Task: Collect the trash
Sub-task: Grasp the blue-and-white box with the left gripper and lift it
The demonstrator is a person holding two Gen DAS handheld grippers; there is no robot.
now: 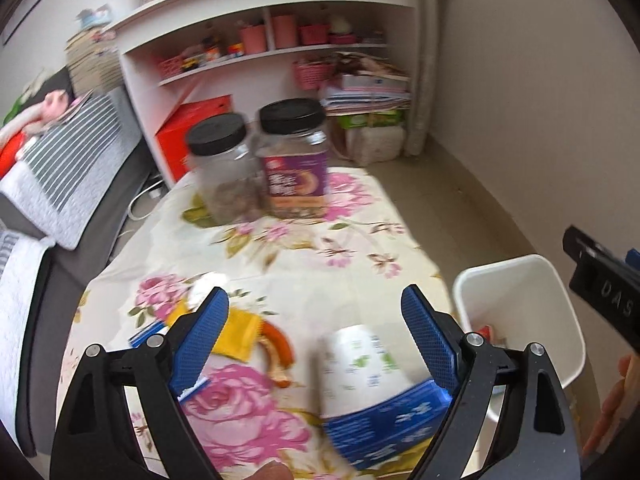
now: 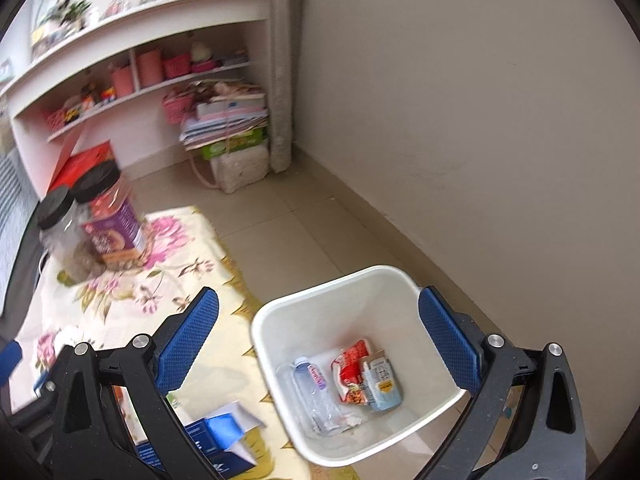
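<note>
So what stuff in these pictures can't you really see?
- White paper cup, left wrist view: motion blur smears its print.
- Blue cardboard box, left wrist view: partly behind the left gripper; lettering blurred.
- Clear plastic bottle in the white plastic bin, right wrist view: label too small to read.
- Right gripper: open, holds nothing.

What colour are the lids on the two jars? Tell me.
Black lids, clearest in the left wrist view.
</note>
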